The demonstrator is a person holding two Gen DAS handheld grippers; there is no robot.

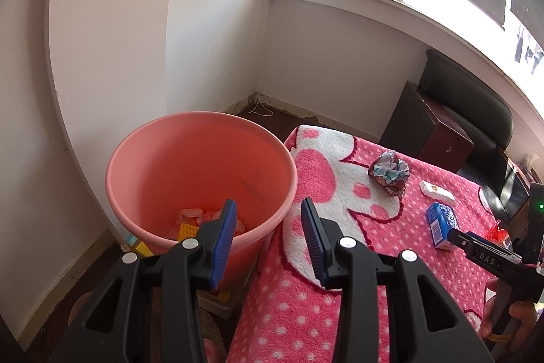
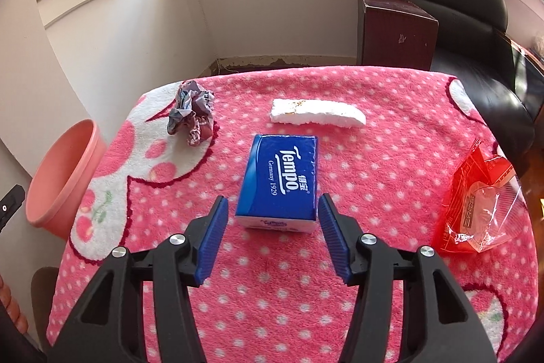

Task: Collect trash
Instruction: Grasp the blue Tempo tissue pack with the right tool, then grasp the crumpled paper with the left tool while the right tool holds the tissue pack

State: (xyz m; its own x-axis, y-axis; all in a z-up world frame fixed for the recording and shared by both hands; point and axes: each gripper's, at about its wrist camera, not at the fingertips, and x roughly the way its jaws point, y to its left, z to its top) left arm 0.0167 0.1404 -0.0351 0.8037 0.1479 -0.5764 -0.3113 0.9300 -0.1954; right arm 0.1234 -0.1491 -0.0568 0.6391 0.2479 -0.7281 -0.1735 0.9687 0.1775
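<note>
Risk: right gripper (image 2: 272, 210) spread wide, empty, short of the pack (image 2: 281, 179) on the surface (image 2: 306, 295); fleece may snag a pad. Left gripper (image 1: 268, 216) released, empty, astride the bin (image 1: 200, 179) rim. Wrapper (image 2: 476, 193) near the edge, could slip off.

Pink polka-dot blanket (image 2: 272, 278), blue pack (image 2: 280, 179), pink bucket (image 1: 200, 165).
</note>
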